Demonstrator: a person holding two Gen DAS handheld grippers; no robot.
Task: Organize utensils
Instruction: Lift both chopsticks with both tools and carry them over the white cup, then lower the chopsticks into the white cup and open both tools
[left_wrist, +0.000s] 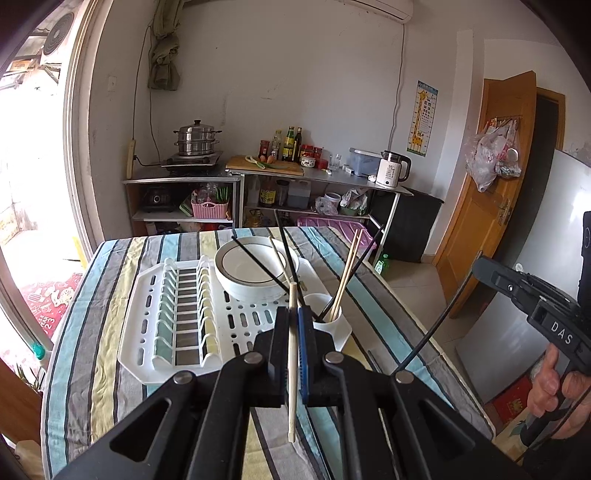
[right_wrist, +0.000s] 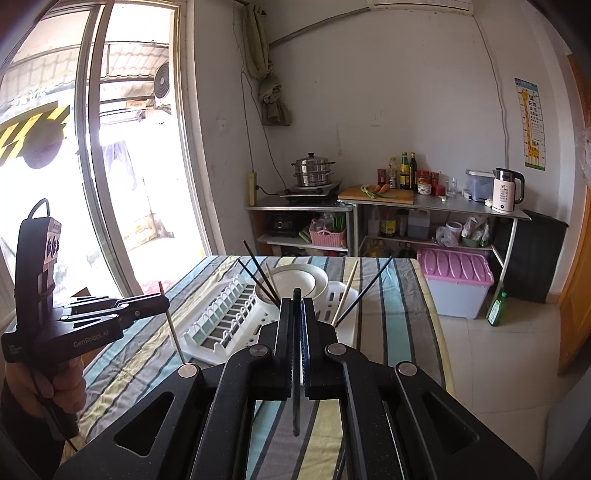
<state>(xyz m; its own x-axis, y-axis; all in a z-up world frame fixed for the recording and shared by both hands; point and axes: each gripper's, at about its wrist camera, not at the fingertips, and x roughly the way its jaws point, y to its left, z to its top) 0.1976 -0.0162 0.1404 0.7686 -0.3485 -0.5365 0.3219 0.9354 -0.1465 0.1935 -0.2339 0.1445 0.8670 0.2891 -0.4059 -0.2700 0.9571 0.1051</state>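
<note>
My left gripper (left_wrist: 294, 314) is shut on a pale wooden chopstick (left_wrist: 292, 354) that stands upright between its pads, above the striped table. In the right wrist view the same left gripper (right_wrist: 164, 301) shows at the left with that chopstick (right_wrist: 175, 332) hanging below it. My right gripper (right_wrist: 296, 306) is shut on a black chopstick (right_wrist: 296, 406), also upright. A white utensil cup (left_wrist: 327, 308) at the drain rack's right corner holds wooden and black chopsticks. Stacked white bowls (left_wrist: 255, 288) on the rack carry more chopsticks (left_wrist: 258, 264) across them.
The white drain rack (left_wrist: 147, 314) lies on a striped tablecloth (left_wrist: 92, 369). A purple-lidded box (right_wrist: 456, 269) and a green bottle (right_wrist: 496, 306) stand on the floor past the table's right edge. Shelves with a steamer pot (right_wrist: 314, 171) and a kettle (right_wrist: 506, 190) line the back wall.
</note>
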